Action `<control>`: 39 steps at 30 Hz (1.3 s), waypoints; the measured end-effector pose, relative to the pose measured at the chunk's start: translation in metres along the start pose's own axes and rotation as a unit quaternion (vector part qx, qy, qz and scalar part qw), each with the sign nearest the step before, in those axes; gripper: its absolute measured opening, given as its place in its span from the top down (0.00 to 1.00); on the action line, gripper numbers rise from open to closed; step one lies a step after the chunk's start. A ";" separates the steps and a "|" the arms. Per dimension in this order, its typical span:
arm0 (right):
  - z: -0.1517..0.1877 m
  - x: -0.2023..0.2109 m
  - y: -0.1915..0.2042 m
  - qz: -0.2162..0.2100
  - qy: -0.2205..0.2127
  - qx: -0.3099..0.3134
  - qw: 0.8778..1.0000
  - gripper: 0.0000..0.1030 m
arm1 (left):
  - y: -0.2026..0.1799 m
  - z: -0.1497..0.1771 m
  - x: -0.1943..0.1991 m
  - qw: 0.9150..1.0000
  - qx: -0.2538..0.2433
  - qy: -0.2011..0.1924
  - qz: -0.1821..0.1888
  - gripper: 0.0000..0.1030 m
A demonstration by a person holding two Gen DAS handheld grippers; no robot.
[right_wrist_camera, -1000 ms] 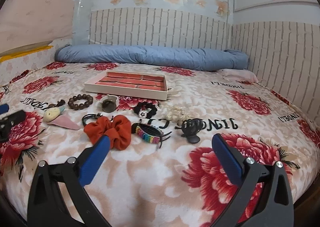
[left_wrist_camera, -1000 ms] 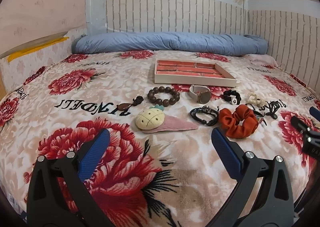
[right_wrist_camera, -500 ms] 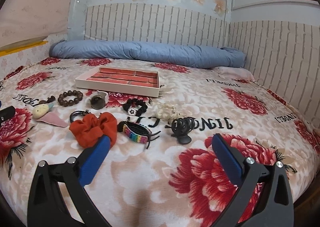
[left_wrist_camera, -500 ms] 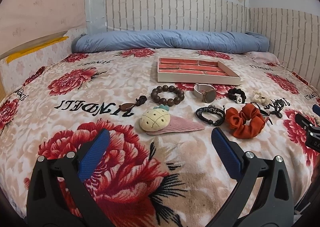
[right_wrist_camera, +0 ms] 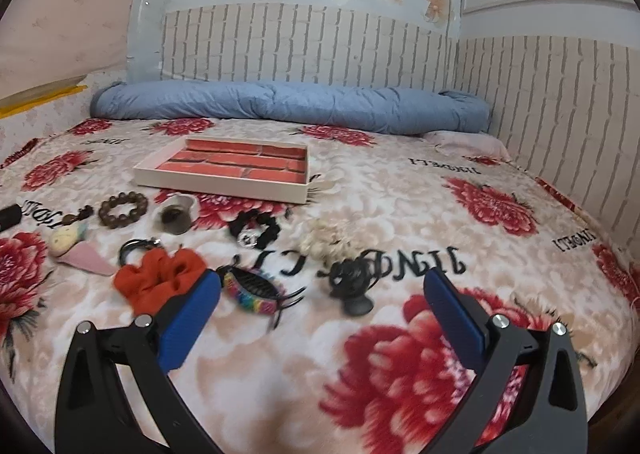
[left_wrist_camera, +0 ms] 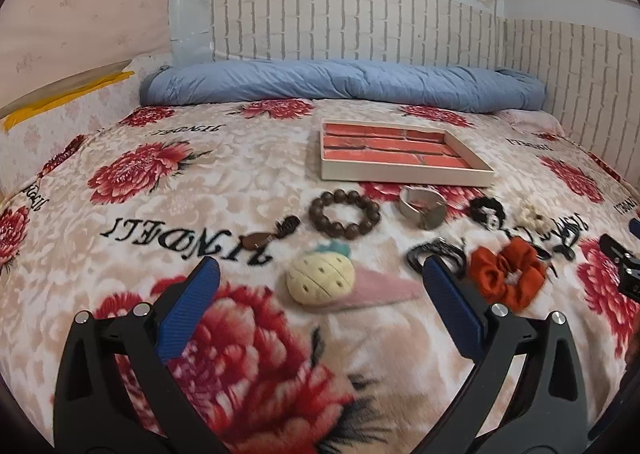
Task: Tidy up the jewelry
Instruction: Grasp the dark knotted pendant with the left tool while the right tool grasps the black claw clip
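Nothing sits in the tray (left_wrist_camera: 404, 174) yet, seemingly: every trinket lies ahead of the left gripper (left_wrist_camera: 320, 282) and right gripper (right_wrist_camera: 322, 294), both spread, empty.

The left gripper (left_wrist_camera: 320, 274) hovers with its jaws spread wide, the two blue-padded fingers (left_wrist_camera: 188, 310) angling forward and outward from black frames, nothing between them. The right gripper (right_wrist_camera: 322, 286) holds the same pose, jaws wide apart and empty, its blue pads (right_wrist_camera: 454, 314) raised. The right gripper's black tip shows at the left view's right edge
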State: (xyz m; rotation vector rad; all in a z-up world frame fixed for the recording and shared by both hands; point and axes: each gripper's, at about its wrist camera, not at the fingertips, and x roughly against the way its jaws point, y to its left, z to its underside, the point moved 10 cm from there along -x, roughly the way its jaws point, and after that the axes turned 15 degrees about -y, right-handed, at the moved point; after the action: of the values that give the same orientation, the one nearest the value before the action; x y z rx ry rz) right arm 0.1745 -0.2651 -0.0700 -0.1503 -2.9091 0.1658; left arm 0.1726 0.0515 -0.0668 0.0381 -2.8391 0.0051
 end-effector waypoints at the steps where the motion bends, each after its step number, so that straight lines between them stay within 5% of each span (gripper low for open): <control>1: -0.001 -0.003 -0.002 0.002 0.002 -0.001 1.000 0.04 | 0.003 -0.002 -0.005 1.000 -0.001 0.001 -0.002 0.05; 11: 0.014 -0.059 -0.030 0.014 0.052 -0.010 0.999 0.04 | 0.020 -0.014 -0.066 0.999 -0.013 0.040 0.014 0.05; 21: 0.039 -0.096 -0.041 0.015 0.103 -0.013 0.995 0.04 | 0.042 0.017 -0.129 0.994 -0.018 0.107 -0.004 0.05; 29: 0.050 -0.113 -0.044 0.015 0.131 -0.020 0.991 0.05 | 0.044 0.031 -0.157 0.989 -0.018 0.145 0.021 0.21; 39: 0.055 -0.120 -0.041 0.007 0.147 -0.021 0.989 0.28 | 0.042 0.052 -0.179 0.982 -0.014 0.187 0.034 0.44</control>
State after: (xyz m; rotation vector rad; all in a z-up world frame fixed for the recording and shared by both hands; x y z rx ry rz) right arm 0.2748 -0.3251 -0.1446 -0.1858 -2.6194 0.0776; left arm 0.3267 0.0974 -0.1696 -0.0604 -2.4615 -0.0109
